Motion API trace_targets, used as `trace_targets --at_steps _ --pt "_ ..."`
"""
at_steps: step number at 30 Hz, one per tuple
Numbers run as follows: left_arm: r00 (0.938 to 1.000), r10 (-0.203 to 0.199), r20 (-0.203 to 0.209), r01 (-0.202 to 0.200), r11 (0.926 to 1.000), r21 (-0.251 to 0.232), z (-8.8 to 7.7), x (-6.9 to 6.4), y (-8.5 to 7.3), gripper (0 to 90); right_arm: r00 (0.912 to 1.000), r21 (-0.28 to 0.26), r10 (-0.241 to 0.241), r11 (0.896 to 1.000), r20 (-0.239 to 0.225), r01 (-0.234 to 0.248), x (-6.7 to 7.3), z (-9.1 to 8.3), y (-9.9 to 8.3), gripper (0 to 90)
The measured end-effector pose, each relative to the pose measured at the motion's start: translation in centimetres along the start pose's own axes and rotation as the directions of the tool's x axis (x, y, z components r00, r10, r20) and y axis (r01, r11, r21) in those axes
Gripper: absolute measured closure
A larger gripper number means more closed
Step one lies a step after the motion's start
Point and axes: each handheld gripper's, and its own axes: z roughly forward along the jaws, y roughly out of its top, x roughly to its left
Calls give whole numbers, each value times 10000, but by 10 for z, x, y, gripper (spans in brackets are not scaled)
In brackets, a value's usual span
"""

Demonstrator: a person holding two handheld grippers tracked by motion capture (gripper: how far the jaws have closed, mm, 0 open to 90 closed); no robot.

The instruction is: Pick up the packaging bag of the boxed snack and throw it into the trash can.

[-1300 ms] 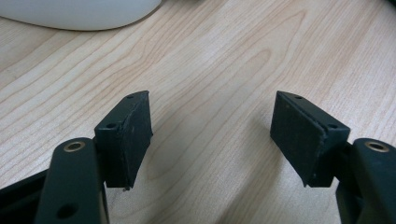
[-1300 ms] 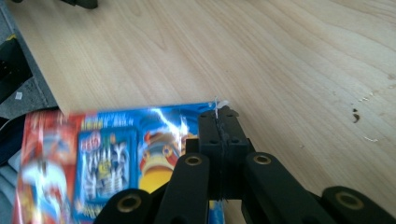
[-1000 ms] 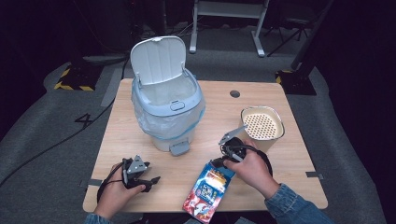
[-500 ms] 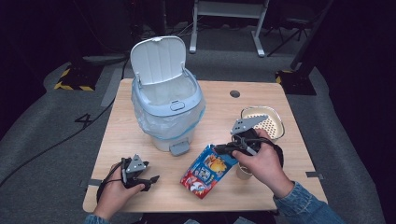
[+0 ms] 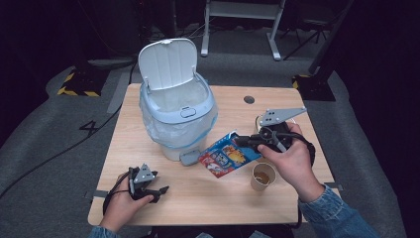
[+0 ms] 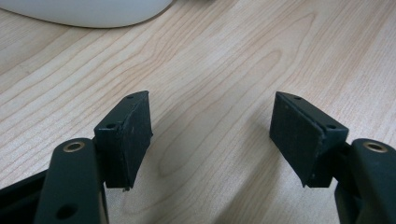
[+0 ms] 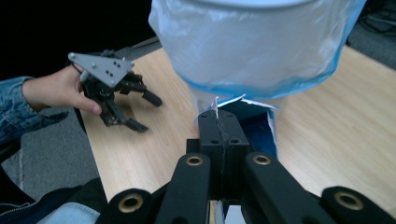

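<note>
High view: your right tool (image 5: 236,141) is clenched on the snack packet (image 5: 225,156), lifted beside the open bin (image 5: 178,116); dropping it inside remains. Your left tool (image 5: 159,190) rests released.

A light wooden bench (image 5: 297,106) with a pale grain fills the middle of the high view, standing on grey carpet floor (image 5: 49,148). At its upper left a white pedal bin (image 5: 176,124) stands on the wood, its lid tipped up and a clear liner folded over the rim; its pedal points toward the bottom of the frame. Lower right of centre stands a paper cup (image 5: 262,176) with brown liquid inside. A small dark round hole (image 5: 249,99) sits in the top near the upper edge.
</note>
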Motion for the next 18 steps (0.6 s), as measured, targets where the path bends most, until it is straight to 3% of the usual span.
trace_targets --at_steps 11,18 --pt "10000 -67 -8 67 10000 8 1 0 1 297 9994 -679 -329 9972 -110 321 5 -30 20 900" --pt "10000 -74 -15 74 10000 5 1 0 1 298 9981 -949 -600 9936 144 611 6 -49 35 900"
